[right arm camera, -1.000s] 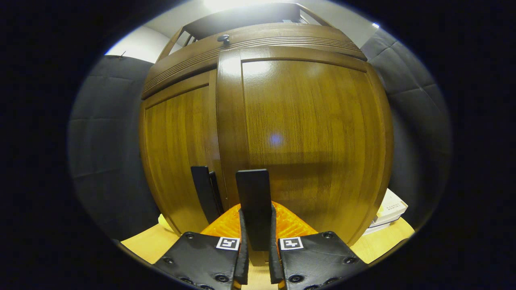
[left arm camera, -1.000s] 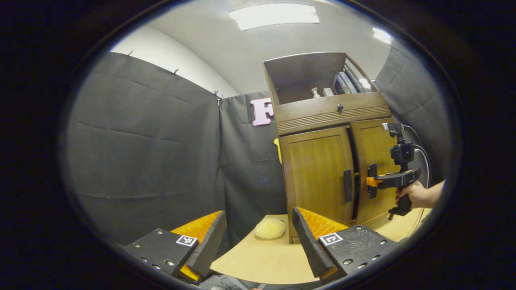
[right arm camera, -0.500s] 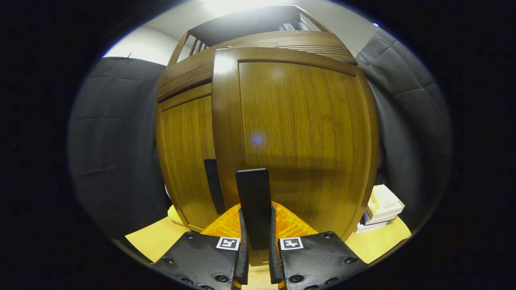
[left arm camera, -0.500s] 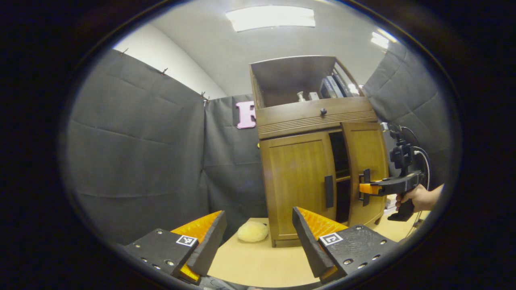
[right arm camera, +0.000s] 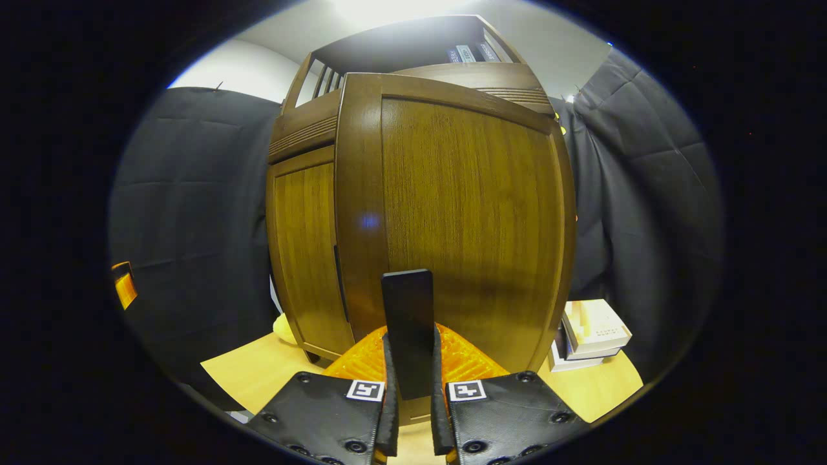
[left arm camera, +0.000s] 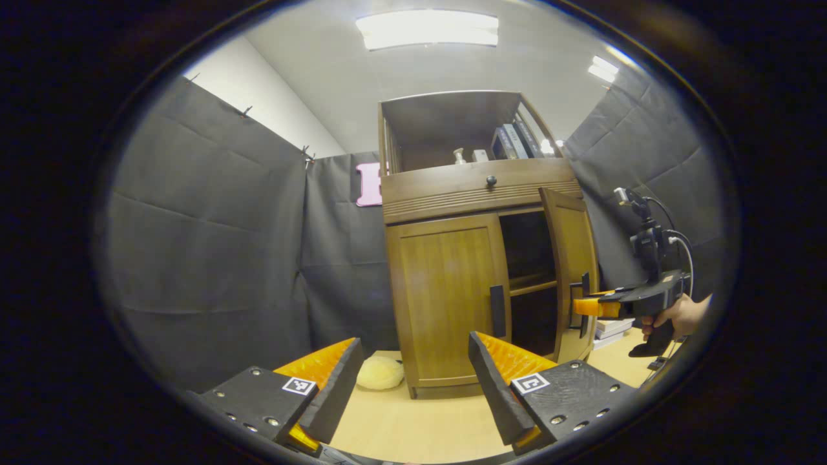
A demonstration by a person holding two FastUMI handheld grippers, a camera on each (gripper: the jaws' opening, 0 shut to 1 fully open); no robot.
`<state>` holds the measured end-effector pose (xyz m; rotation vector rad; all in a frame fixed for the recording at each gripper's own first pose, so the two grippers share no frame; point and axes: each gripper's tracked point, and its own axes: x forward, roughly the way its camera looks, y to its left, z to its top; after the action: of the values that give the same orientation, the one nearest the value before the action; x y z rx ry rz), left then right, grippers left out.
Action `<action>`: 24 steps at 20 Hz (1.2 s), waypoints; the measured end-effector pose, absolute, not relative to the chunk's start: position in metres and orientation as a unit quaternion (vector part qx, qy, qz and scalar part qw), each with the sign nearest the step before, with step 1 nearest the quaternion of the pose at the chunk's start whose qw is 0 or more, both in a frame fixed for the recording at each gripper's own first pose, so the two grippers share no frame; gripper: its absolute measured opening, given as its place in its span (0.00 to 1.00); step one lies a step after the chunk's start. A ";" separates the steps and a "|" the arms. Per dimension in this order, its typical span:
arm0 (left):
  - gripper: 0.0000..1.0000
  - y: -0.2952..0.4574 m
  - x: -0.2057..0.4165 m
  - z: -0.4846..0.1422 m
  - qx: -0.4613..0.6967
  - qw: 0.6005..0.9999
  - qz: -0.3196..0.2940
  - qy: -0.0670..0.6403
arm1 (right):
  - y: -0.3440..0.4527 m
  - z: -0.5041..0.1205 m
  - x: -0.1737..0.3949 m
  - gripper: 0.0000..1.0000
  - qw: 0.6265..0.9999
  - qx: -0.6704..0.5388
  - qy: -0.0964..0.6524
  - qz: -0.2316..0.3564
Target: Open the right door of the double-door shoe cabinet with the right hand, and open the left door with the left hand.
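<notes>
I have the left gripper [left arm camera: 413,387] hanging back from the shoe cabinet [left arm camera: 478,194], its fingers spread wide with nothing between them. The closed left door [left arm camera: 446,303] stands at about 12 o'clock beyond my fingertips, its dark vertical handle [left arm camera: 497,311] at roughly 1 o'clock. Farther round, near 3 o'clock, the right door [left arm camera: 572,271] stands swung partway out, and the right gripper [left arm camera: 585,307] is at its handle, with a hand [left arm camera: 675,316] holding it.

In the right gripper view, the right gripper [right arm camera: 411,400] is clamped on the right door's handle [right arm camera: 407,323], one finger on each side of the dark bar, and the door panel [right arm camera: 465,213] rises straight ahead at 12 o'clock.

My worries, as I judge them: the grip is on a narrow bar, so if I pull along a straight line instead of following the hinge arc, the fingers could slide off or twist the handle. Pulling hard could also rock the cabinet on the table [left arm camera: 400,426], and the books [left arm camera: 513,141] and small bottle [left arm camera: 459,155] on the open top shelf could topple. The stacked books [right arm camera: 591,332] beside the cabinet at 4 o'clock lie, I think, near the door's swing and could be struck.

The cabinet is glossy brown wood with panelled doors, a ribbed drawer front with a round knob [left arm camera: 491,181], and dark shelves inside the opened half. A pale fluffy pad [left arm camera: 380,373] lies at its left foot.
</notes>
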<state>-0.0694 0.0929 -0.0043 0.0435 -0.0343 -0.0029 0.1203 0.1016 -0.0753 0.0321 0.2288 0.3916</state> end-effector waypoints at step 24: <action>0.94 0.054 -0.055 0.002 0.022 0.991 -0.129 -0.024 | -0.026 -0.067 0.072 0.21 0.985 -0.017 0.129 0.116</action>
<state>-0.0547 0.0539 0.0022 0.0444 -0.0490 -0.2587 0.0719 -0.0258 -0.0670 -0.0333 0.2597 0.2339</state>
